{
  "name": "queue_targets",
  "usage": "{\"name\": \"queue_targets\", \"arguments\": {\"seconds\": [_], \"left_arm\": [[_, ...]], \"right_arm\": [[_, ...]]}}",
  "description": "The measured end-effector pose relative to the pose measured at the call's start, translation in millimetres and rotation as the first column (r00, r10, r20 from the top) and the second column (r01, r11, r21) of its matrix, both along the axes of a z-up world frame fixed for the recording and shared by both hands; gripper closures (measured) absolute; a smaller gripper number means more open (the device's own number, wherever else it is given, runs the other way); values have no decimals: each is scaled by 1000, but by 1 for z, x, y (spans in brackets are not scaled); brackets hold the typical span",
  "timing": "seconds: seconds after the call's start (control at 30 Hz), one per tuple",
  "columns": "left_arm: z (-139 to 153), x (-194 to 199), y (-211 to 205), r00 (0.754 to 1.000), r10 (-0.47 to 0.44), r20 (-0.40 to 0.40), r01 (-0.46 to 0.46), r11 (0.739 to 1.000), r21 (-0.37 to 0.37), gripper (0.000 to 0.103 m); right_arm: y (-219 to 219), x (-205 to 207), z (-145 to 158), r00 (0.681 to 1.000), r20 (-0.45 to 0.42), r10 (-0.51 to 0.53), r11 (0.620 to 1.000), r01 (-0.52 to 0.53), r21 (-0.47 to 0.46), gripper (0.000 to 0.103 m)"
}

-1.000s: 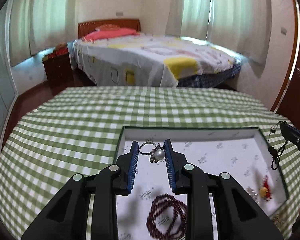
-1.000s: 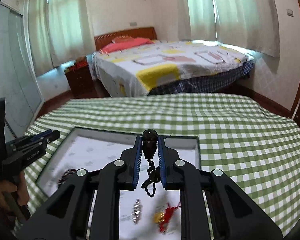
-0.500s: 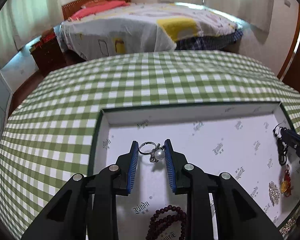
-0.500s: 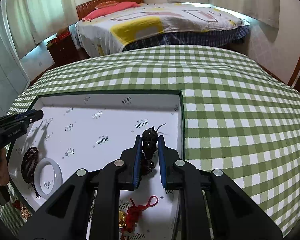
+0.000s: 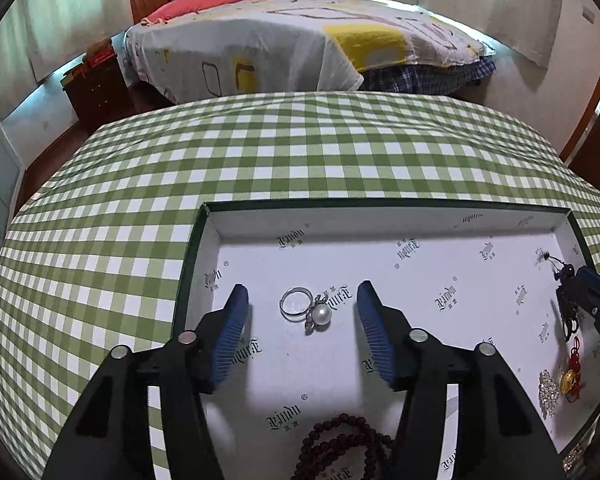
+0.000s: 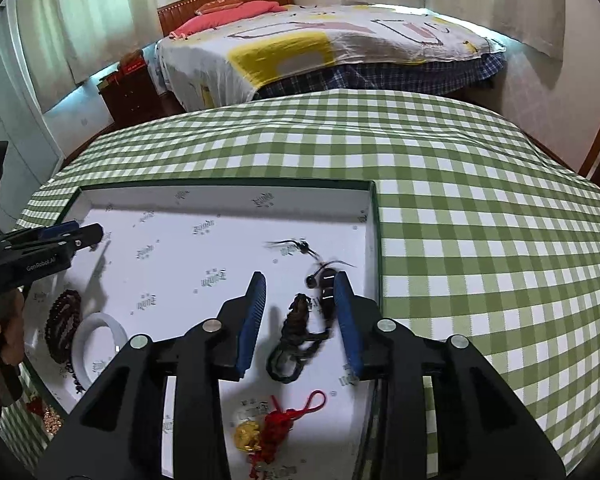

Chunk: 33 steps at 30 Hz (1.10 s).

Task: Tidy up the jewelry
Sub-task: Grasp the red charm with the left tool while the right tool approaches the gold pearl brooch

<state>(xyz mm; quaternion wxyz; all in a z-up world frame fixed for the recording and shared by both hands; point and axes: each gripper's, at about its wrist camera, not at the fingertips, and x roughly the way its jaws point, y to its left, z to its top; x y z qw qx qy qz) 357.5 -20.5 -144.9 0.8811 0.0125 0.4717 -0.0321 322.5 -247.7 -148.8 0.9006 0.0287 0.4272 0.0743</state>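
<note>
Tray centre floor bare, room for my fingers. Ring ahead, beads near side, bangle beside them. Right end crowded: cord, red charm. Low walls all round.

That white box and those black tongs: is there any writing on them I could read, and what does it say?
"GenRobot.AI": white letters on the side of the left gripper, right wrist view.
"Lindu", roughly, in ornate lettering: repeated all over the white lining of the box; the exact spelling is uncertain.
Tiny characters under each of those logos: too small to read.
Nothing else is legible.
</note>
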Motion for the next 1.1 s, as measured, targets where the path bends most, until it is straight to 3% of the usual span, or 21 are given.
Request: {"name": "queue_targets", "arguments": {"seconds": [0.23,0.37,0.57,0.8,1.1], "left_arm": [[27,-25,8,984,31,174,-26,999,-28,39],[51,-49,17,956,56,287,-47,998,-36,35],[74,-91,32,917,71,391,-64,997,-33,34],[72,-135,39,906,91,413,-85,996,-32,35],[38,-193,37,933,87,348,-92,996,-3,35]], "right_arm": [[4,-23,21,996,87,-7,1000,6,8,67],[8,-40,38,990,141,-6,1000,4,13,66],[13,-71,55,979,204,-8,1000,6,11,65],[21,-111,53,974,225,-4,1000,7,-16,64],[29,-165,19,986,169,13,999,-7,-34,64]]}}
